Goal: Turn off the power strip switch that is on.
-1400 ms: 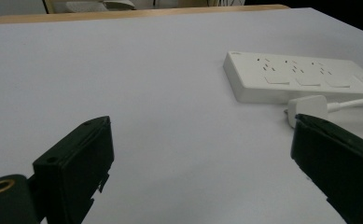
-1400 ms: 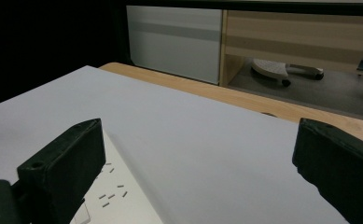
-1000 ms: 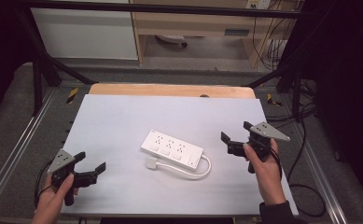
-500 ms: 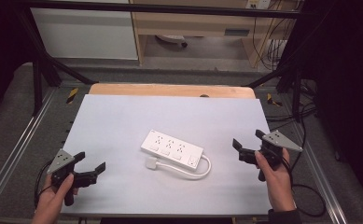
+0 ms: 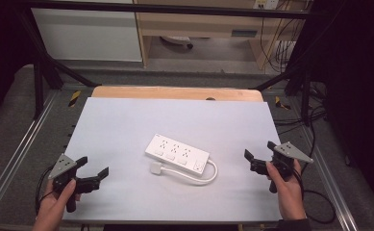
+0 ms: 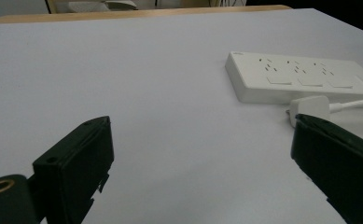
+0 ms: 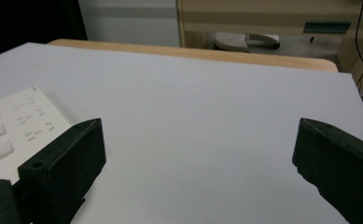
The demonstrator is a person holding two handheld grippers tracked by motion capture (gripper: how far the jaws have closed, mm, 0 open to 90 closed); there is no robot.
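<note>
1. White power strip (image 5: 177, 154) lies flat mid-table, its plug (image 5: 155, 168) and looped cable just on its near side.
2. Both tongs sit released and empty: left gripper (image 5: 92, 176) well off to its left, right gripper (image 5: 259, 160) off to its right (closer).
3. I'd grab across the strip's short width, low and square.

Black jaws, grey three-cornered plates, trailing cables

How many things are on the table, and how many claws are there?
White power strip: 1
White plug on its cord: 1
Black claws: 2, left claw and right claw, both open
Total: 4
</note>
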